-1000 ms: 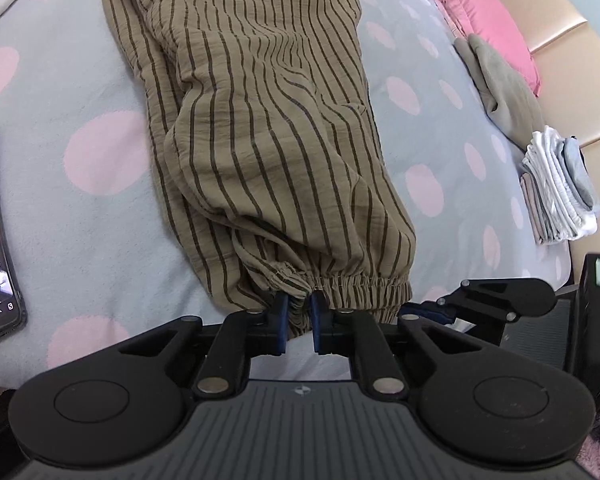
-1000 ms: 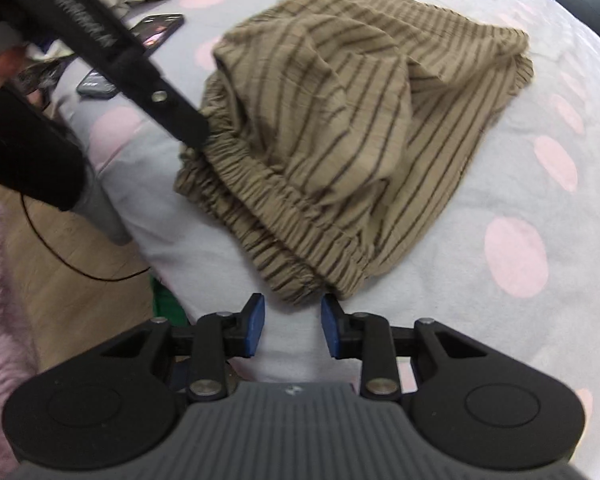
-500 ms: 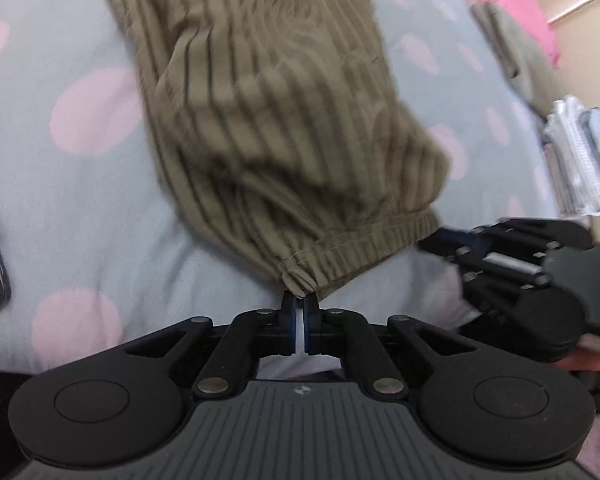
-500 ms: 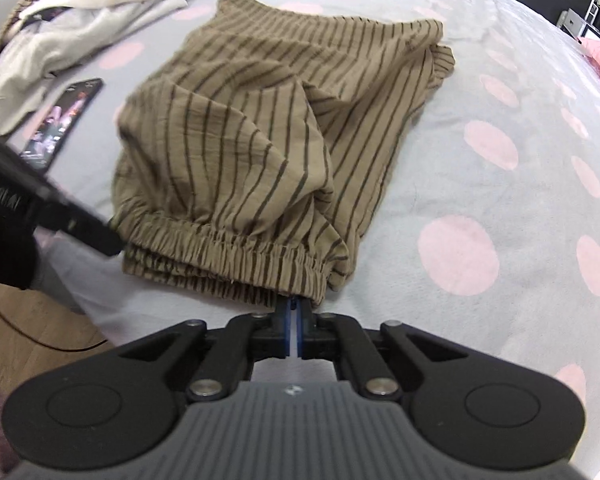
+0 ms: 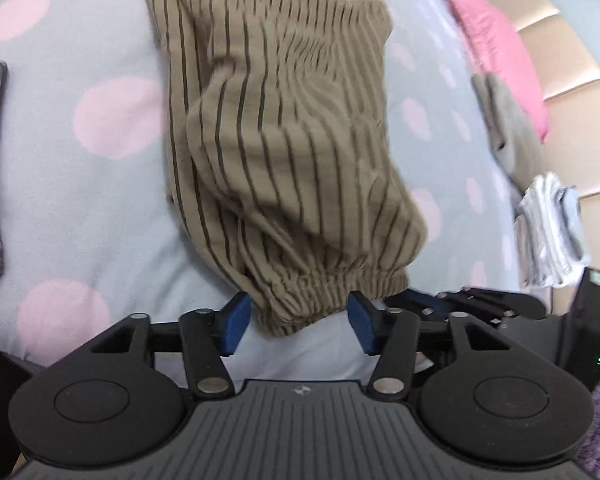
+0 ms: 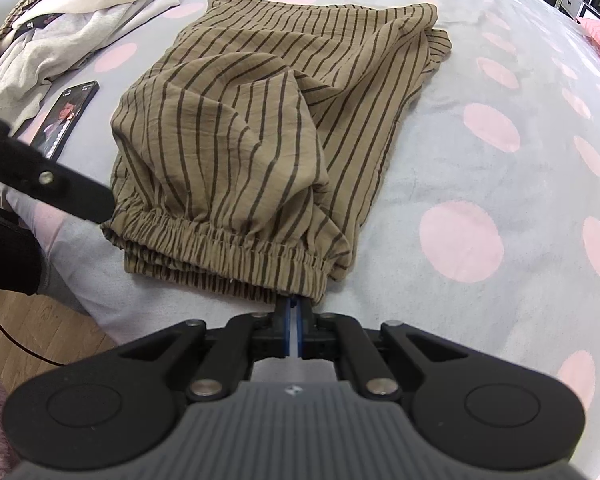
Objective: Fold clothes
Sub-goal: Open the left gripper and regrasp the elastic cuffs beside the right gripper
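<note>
Although the bedspread (image 6: 500,80), grey with pink dots, fills both views, its near edge drops out of sight behind the gripper bodies, and only a strip of wood floor (image 6: 16,320) shows at 8 o'clock in the right view. Striped trousers (image 6: 260,140) lie folded over at centre, elastic hem toward the cameras; the lower layers are hidden under the top fold. Open bedspread runs from 1 to 4 o'clock of the trousers in the right view. A heap of pale clothes (image 6: 80,20) at 10 o'clock is cut by the frame. Folded laundry (image 5: 552,232) sits at 3 o'clock in the left view, blurred. The phone (image 6: 66,116) lies at 9 o'clock, just apart from the trousers. Left gripper (image 5: 296,320): jaws opening, hem between them, pads clear of it. Right gripper (image 6: 294,326): jaws together, pinching the hem's right corner.
</note>
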Motion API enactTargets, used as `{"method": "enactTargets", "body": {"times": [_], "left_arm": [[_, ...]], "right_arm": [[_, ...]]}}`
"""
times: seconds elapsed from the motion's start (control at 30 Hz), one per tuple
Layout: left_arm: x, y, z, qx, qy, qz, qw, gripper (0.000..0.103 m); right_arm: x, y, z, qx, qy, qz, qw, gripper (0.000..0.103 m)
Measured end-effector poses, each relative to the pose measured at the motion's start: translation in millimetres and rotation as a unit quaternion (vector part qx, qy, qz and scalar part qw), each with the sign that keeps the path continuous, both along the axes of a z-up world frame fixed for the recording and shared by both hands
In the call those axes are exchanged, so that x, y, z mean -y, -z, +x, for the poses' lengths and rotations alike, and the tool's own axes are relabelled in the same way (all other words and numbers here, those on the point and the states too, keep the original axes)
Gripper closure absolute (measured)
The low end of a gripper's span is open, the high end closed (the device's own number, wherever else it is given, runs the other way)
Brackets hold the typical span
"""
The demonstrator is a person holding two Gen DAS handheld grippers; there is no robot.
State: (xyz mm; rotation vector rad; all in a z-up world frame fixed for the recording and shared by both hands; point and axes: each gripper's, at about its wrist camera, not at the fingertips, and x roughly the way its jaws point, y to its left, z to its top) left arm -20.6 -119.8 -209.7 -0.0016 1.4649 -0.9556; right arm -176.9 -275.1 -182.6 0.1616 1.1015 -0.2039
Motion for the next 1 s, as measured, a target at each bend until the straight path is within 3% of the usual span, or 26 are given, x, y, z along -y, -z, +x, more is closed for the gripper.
{"method": "enactTargets", "body": {"times": [0.13,0.3,0.4,0.47,0.57,0.73,0.87,1.0], "left_arm": [[12,10,-6,0.016,0.004,0.021,0.9996,0.093],[6,2,-9,0.004,0.001,0.006,1.0,0.098],[4,14,-11,-0.004,-0.002,0.035,0.9994,0.098],[3,22,-9,-0.008,-0.014,0.044,0.9989,0.097],[6,23,-9,-0.001,-0.015,0.05,0.9986,0.086],[10,15,-10,0.029,-0.008,0.037,0.9989,0.052],[17,20,-10,0.036,-0.002,0.043,0.9984,0.051],[22,25,-12,0.048,-0.001,0.041,0.998,0.059]], "right_arm": [[-1,0,0,-0.001,0.0,-0.001,1.0,0.099],[1,-1,-4,0.0,0.002,0.003,1.0,0.099],[-1,1,-2,-0.002,0.0,0.005,1.0,0.099],[-2,2,-1,-0.004,-0.001,0.006,1.0,0.099],[-4,2,-1,-0.006,-0.004,0.001,1.0,0.099],[0,2,-3,-0.007,0.005,0.009,1.0,0.099],[0,2,-3,-0.009,0.003,0.008,1.0,0.099],[-1,3,-1,-0.012,0.001,0.006,1.0,0.099]]}}
